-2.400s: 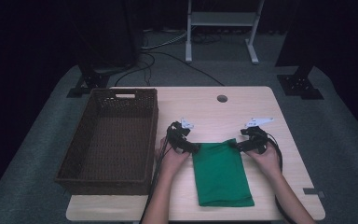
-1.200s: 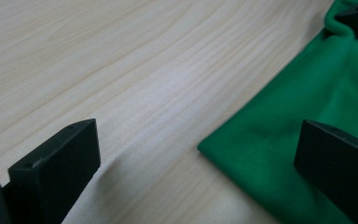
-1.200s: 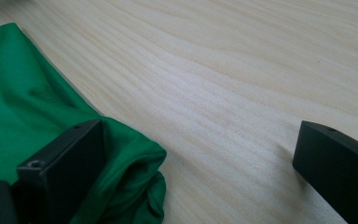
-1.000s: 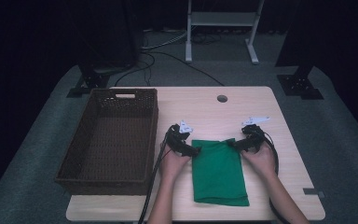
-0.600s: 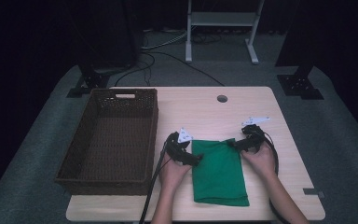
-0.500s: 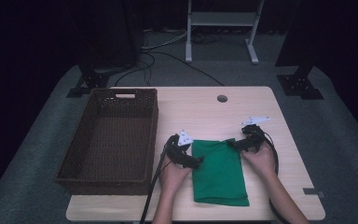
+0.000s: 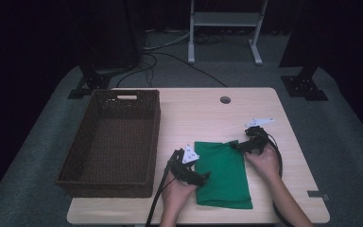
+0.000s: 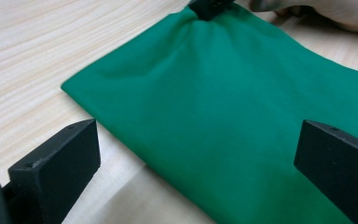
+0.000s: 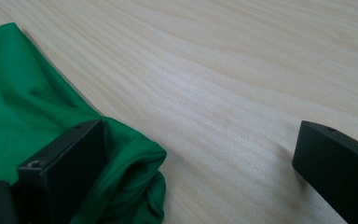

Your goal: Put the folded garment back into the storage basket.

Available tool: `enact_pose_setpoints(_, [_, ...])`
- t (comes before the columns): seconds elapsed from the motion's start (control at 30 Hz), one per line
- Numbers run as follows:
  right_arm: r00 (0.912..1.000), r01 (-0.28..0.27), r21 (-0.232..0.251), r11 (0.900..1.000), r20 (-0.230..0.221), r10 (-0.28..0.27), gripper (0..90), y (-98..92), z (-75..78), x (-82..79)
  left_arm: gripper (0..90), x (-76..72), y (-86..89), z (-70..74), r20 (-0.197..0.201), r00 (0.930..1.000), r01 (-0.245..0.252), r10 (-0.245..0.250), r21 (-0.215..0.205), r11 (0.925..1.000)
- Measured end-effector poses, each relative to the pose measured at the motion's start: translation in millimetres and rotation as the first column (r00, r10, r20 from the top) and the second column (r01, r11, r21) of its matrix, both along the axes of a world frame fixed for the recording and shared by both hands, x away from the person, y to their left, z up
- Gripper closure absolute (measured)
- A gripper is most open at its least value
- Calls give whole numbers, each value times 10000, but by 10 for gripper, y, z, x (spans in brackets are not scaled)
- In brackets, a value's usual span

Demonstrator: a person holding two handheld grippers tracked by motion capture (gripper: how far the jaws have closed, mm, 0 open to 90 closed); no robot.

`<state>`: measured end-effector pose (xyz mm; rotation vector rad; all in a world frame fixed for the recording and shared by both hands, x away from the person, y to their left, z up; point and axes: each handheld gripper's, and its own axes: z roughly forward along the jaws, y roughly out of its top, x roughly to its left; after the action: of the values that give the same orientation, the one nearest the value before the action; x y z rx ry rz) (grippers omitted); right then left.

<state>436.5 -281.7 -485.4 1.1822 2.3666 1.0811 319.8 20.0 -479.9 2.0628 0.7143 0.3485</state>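
Note:
A folded green cloth point(image 7: 223, 175) lies flat on the wooden table point(image 7: 208, 118), near its front edge. My left gripper point(image 7: 202, 176) points right across the cloth's left edge, and its jaws stand wide open over the fabric point(image 8: 223, 107). My right gripper point(image 7: 237, 145) rests at the cloth's far right corner. Its jaws are also wide apart, the left one lying against the bunched corner point(image 9: 135, 182) with bare wood between them. In the left gripper view, the right gripper's black tip point(image 8: 209, 7) presses on that puckered corner.
A dark wicker basket point(image 7: 153, 137) with nothing in it takes up the table's left side. A cable hole point(image 7: 225, 100) is near the far edge. Cables trail from both grippers off the front. Stands and wires sit on the floor behind.
The cloth slid a little toward the person. My left gripper left the cloth's far left corner, came down its left edge and turned to point right. The right gripper barely moved.

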Motion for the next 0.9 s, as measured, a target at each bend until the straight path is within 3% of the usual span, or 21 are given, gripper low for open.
enact_pose_setpoints(0.37, [10000, -2, -6, 10000, -4, 2, 14, 1, 0, 0, 0, -295, -27, -10, -141, 9996, 240, -235, 377, 9990])
enact_pose_setpoints(0.53, [10000, 5, -8, 10000, -10, -5, 14, 1, 1, -1, 0, -379, -40, -15, -350, 9990, 277, -265, 337, 9990])
enact_pose_setpoints(0.7, [10000, 5, -10, 10000, 8, -5, 14, 2, 0, -1, 0, -480, -112, -25, -515, 9980, 405, -372, 659, 9970])
enact_pose_setpoints(0.8, [10000, 2, -14, 10000, 7, -2, 14, 2, 0, -1, 0, -548, -152, -31, -422, 9989, 265, -223, 1004, 9946])
enact_pose_setpoints(0.9, [10000, 6, -19, 10000, 9, -6, 14, 2, 0, -1, 0, -568, -148, -34, -669, 9974, 313, -251, 927, 9952])
